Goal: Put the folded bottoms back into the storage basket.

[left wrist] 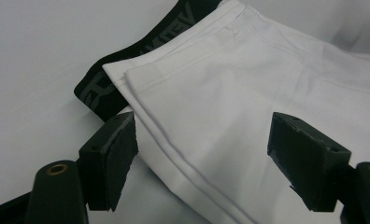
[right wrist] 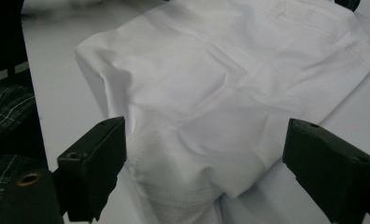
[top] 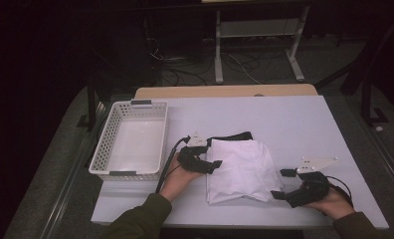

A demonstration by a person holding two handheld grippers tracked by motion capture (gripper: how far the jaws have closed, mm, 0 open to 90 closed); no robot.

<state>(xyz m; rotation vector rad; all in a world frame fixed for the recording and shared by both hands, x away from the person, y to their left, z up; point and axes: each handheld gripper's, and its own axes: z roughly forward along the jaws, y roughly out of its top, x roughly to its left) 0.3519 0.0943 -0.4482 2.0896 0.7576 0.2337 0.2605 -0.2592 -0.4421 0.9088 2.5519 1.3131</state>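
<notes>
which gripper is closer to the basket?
Left. The left gripper sits just right of the basket, at the white garment's left edge. The right gripper is at the garment's near right corner, with the whole garment between it and the basket.

From above your side of the table [top: 294, 119], the high view looks forward and down, far enough back to take in the whole tabletop and the floor beyond. Your left gripper view sits close over the folded white garment [left wrist: 248, 107], facing its black waistband [left wrist: 127, 65]. Your right gripper view looks across the same garment [right wrist: 220, 88] from its near corner. All three views share that garment [top: 242, 169].
</notes>
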